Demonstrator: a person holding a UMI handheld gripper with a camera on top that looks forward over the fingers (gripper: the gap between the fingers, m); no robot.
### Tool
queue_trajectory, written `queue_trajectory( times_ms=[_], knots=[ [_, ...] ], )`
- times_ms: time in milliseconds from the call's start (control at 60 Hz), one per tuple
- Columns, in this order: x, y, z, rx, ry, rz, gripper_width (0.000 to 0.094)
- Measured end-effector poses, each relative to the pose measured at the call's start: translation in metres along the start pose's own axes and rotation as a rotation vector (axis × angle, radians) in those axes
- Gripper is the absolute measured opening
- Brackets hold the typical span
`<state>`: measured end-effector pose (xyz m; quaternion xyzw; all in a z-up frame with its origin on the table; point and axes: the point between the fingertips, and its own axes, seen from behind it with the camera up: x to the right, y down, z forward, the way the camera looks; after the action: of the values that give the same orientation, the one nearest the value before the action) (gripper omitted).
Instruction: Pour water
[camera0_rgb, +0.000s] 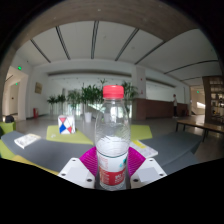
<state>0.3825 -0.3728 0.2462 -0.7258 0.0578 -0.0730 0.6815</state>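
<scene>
A clear plastic water bottle (113, 135) with a red cap and a red-and-white label stands upright between my fingers. It holds water in its lower part. My gripper (112, 170) is shut on the bottle, with the magenta pads (88, 160) pressed against both sides of its lower body. The bottle is held up above the table, which lies beyond it. The bottle's base is hidden below the fingers.
A grey table (40, 150) with yellow-green patches stretches ahead. A small red, white and blue carton (66, 124) stands on it to the left, next to a flat white item (27, 139). Potted plants (85, 100) line the far wall of a large hall.
</scene>
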Motion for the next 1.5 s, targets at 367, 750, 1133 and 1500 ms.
queue_trajectory(
  times_ms=[367,750,1133,1500],
  knots=[
    [0.044,0.157,0.023,-0.173,0.024,-0.01,0.035],
    [0.042,0.149,-0.014,-0.29,0.068,-0.016,0.0855],
    [0.014,0.056,-0.183,-0.317,0.085,-0.091,0.0854],
    [-0.009,0.02,-0.299,-0.317,0.1,-0.045,0.0854]
  ],
)
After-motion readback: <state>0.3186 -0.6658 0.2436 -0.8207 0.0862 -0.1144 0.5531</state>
